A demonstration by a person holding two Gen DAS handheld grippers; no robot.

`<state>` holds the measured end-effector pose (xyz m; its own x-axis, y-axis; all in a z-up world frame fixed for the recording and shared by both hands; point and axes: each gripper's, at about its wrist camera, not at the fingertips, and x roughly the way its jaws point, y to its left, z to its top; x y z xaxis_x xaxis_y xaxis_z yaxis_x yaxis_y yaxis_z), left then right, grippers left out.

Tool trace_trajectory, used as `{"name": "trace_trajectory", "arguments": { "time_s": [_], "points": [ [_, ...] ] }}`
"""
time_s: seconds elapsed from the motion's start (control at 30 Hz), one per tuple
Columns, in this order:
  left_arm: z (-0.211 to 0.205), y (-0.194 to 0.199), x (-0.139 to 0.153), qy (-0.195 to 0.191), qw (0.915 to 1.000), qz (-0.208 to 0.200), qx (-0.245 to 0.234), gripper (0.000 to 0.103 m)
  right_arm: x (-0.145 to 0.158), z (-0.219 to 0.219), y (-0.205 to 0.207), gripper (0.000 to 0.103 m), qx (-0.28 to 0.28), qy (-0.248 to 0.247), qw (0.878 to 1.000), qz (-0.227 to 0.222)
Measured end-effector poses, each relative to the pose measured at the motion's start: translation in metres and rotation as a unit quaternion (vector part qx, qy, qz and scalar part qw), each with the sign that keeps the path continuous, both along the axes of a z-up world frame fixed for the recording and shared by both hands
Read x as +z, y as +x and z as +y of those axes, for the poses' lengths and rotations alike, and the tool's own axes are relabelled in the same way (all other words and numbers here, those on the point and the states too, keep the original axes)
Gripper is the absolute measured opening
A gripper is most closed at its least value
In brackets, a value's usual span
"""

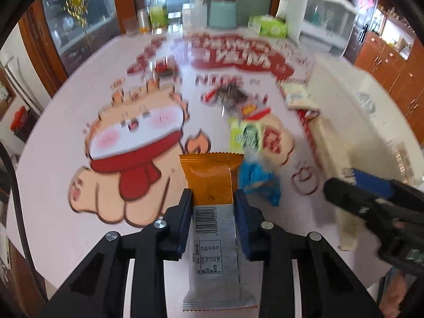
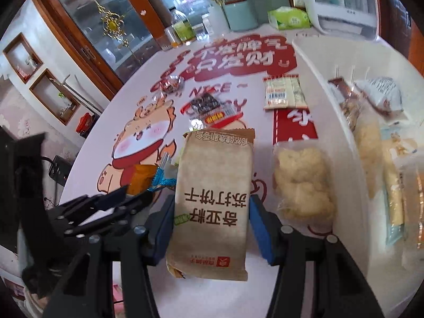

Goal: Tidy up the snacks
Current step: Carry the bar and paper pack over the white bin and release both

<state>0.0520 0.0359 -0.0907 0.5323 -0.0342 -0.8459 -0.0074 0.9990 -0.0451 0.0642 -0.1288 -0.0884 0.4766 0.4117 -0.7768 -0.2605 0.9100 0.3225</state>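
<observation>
Left gripper (image 1: 213,198) I have clamped on an orange-and-silver snack bar (image 1: 212,182), pads pressing its two long edges so the wrapper stands out ahead of the fingers, clear of the tabletop (image 1: 53,185). My right gripper (image 2: 210,217) grips a brown soda cracker pack (image 2: 214,198) the same way, across its width, which I judge keeps both packs flat and ready to drop in lengthwise. Just right of the cracker pack sits a clear pack of pale puffed snacks (image 2: 302,182), against the wall of the white storage bin (image 2: 341,122), where several wrapped snacks already lie. Loose on the tabletop remain a blue wrapper (image 1: 258,182), a green packet (image 1: 246,135), a dark packet (image 2: 206,106) and a strip of white sachets (image 2: 283,92). Its covering shows a cartoon pig and red lettering. Beyond stand a bottle (image 2: 181,26), a mint canister (image 2: 239,16), a tissue pack (image 2: 288,18) and wooden cabinets.
</observation>
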Motion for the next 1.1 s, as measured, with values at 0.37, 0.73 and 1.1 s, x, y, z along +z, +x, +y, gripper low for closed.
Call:
{"name": "trace_trajectory", "arguments": {
  "time_s": [0.37,0.73,1.1],
  "points": [
    [-0.026,0.0,0.114,0.015,0.9901,-0.132,-0.047,0.03,0.054,-0.027,-0.012,0.055,-0.025,0.018,0.996,-0.084],
    [-0.107,0.049,0.174,0.003,0.9731,-0.178,-0.146,0.03,0.115,-0.112,0.004,0.055,-0.139,-0.01,0.979,-0.15],
    [-0.198,0.125,0.151,-0.035,0.9663,-0.128,-0.221,0.031,0.123,-0.171,0.032,0.056,-0.228,-0.039,0.963,-0.14]
  ]
}}
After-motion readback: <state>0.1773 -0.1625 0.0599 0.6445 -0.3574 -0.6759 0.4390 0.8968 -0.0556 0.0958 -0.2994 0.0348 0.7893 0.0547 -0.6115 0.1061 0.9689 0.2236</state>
